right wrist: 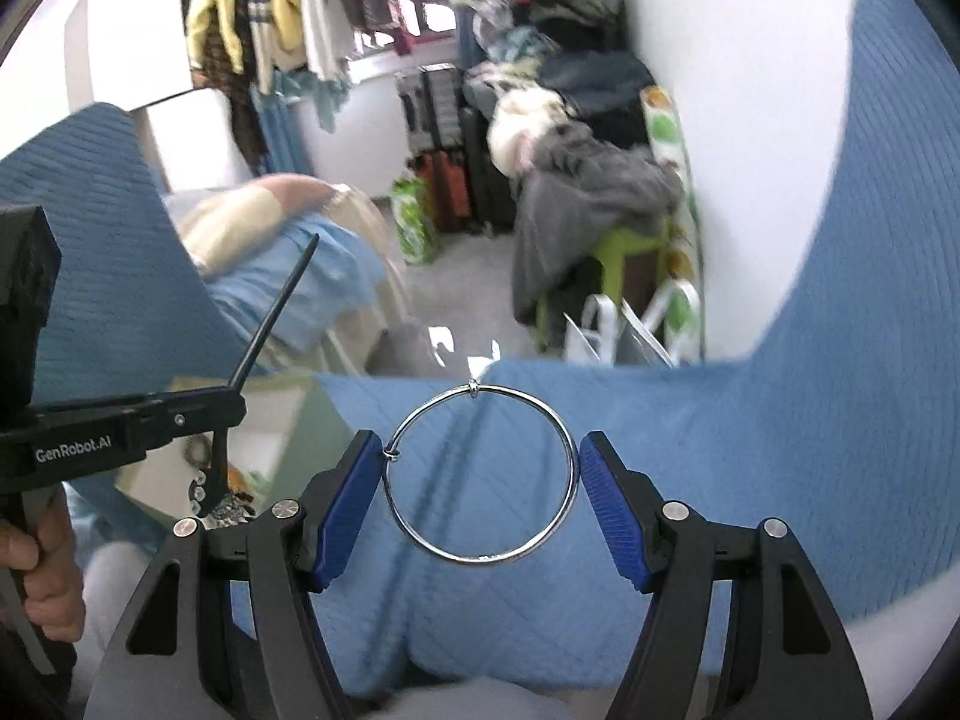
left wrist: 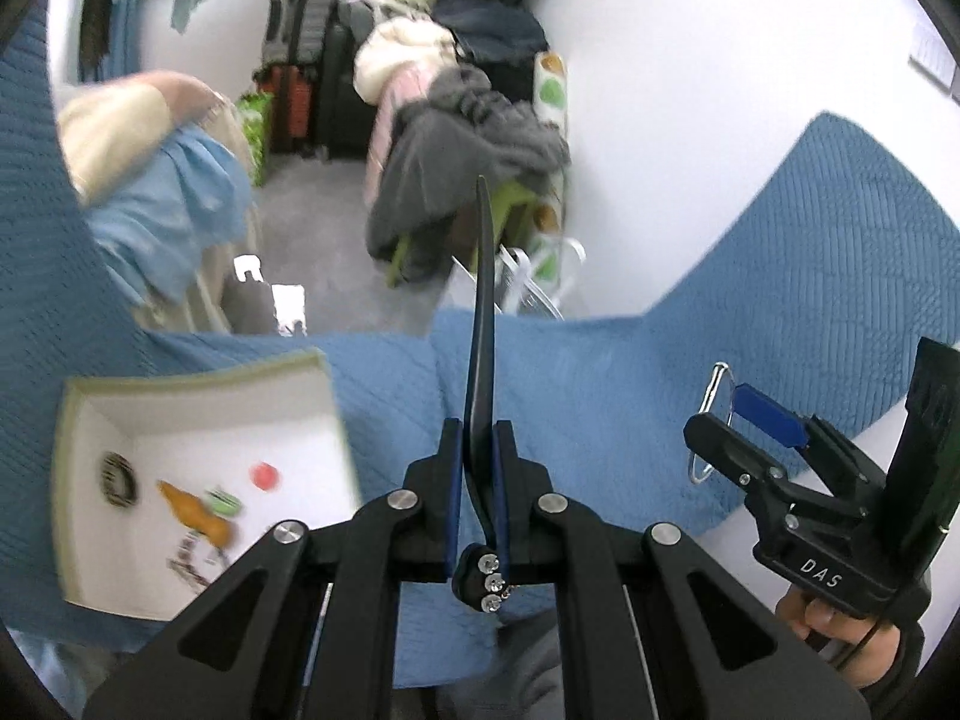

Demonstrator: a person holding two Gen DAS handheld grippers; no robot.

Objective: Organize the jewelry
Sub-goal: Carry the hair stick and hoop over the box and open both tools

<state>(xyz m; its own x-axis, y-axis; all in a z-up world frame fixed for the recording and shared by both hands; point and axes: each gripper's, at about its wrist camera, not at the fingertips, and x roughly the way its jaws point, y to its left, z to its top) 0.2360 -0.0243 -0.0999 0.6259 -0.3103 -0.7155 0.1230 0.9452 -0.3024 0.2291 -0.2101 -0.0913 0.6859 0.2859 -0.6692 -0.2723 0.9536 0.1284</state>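
Note:
My left gripper [left wrist: 479, 429] is shut on a slim black hair clip [left wrist: 485, 312]. The clip stands up between the jaws and has three small rhinestones at its lower end. In the right wrist view, my right gripper [right wrist: 480, 441] is shut on a large thin silver hoop [right wrist: 567, 450], one blue pad touching each side. That hoop [left wrist: 708, 414] and the right gripper [left wrist: 723, 408] also show at the right of the left wrist view. My left gripper [right wrist: 231, 408] with the clip [right wrist: 276, 318] appears at the left of the right wrist view. Both are held above a blue quilted cover [right wrist: 690, 480].
A white open box [left wrist: 90, 516] lies on the blue cover at lower left, holding a red bead [left wrist: 263, 474], an orange piece, a green piece and a striped ring. Beyond the cover's edge are the floor, suitcases [left wrist: 300, 78], a clothes pile on a green stool [left wrist: 474, 144] and white walls.

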